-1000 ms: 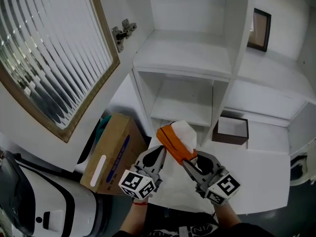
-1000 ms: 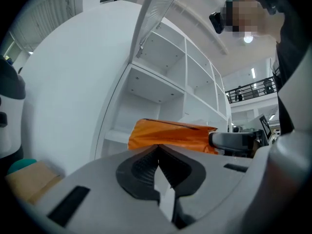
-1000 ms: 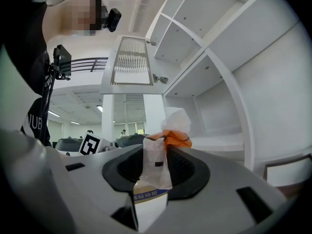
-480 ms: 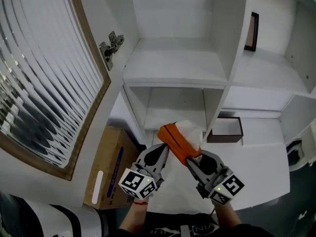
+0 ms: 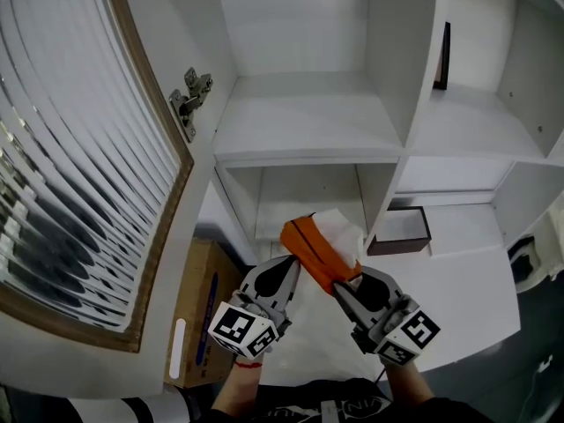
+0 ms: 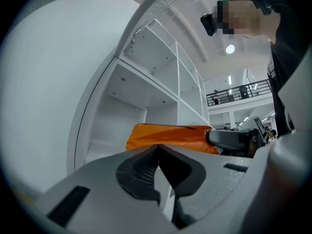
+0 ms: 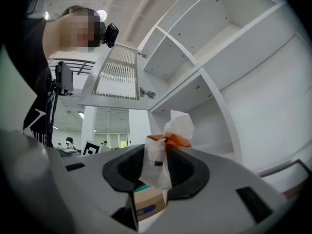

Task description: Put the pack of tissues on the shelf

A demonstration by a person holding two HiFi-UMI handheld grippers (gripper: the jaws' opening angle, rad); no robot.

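The pack of tissues [image 5: 317, 249] is orange with white wrap and a white tissue sticking out. It hangs in the air in front of the white shelf unit [image 5: 308, 126], level with the lower open compartment [image 5: 308, 192]. My right gripper [image 5: 339, 287] is shut on the near end of the pack, and the right gripper view shows the white wrap [image 7: 156, 165] pinched between the jaws. My left gripper [image 5: 293, 267] sits at the pack's left side. In the left gripper view its jaws meet, with the orange pack [image 6: 168, 136] just past the tips.
The cabinet door [image 5: 79, 166] with ribbed glass stands open at the left, its hinge [image 5: 189, 95] on the cabinet side. A cardboard box [image 5: 201, 307] lies below it. A dark brown open box [image 5: 398, 232] rests on the low white ledge at the right. A dark frame [image 5: 442, 55] stands in the right compartment.
Both grippers have risen a little with the pack, toward the shelving. The head view has tilted up, so the shelves fill more of it and the cardboard box sits lower.
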